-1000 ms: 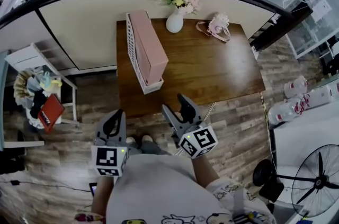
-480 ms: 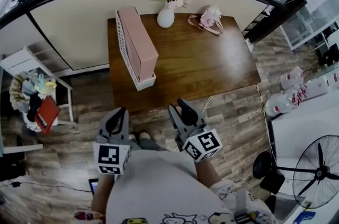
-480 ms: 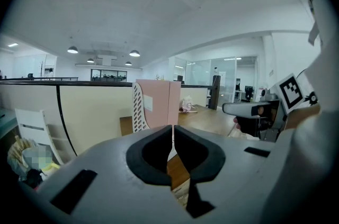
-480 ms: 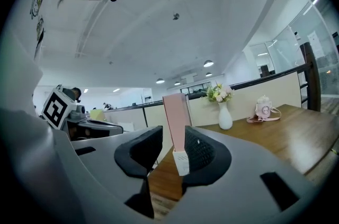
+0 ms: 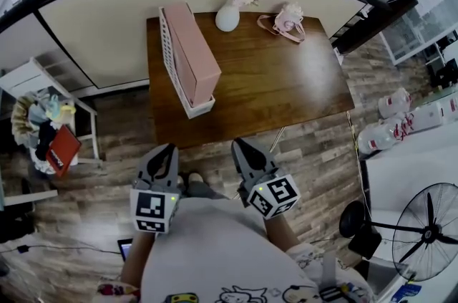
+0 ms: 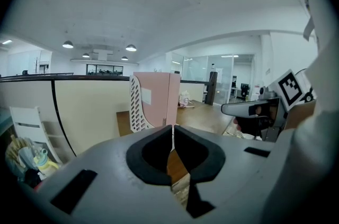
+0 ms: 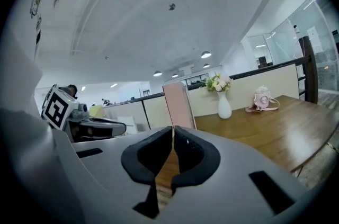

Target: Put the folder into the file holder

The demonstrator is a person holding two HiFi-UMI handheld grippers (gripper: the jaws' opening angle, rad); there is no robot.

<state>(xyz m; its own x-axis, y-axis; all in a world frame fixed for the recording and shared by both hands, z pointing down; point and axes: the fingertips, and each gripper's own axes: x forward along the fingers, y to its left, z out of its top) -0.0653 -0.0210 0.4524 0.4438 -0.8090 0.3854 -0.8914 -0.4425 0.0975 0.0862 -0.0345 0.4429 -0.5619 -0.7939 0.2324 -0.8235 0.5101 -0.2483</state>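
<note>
The plain pink folder [image 5: 197,51] stands upright in the white file holder [image 5: 169,59]; the left gripper [image 5: 166,151] and the just-closed right gripper [image 5: 240,145] have their jaws together on nothing.

Both grippers sat in the lower middle of the head view, side by side but apart, held out in front of the person's torso [image 5: 215,251]. The left gripper [image 5: 169,149] pointed toward the top of the frame and leaned slightly right. The left marker cube [image 5: 152,211] faced the camera, and the left forearm [image 5: 134,262] ran down toward the bottom edge. Its jaws were pressed together with nothing between them. The right gripper [image 5: 239,145] angled toward the upper left, with the right marker cube [image 5: 274,195] tilted and the right forearm [image 5: 284,231] behind it. Its jaws had just been closing and met tip to tip, empty.
</note>
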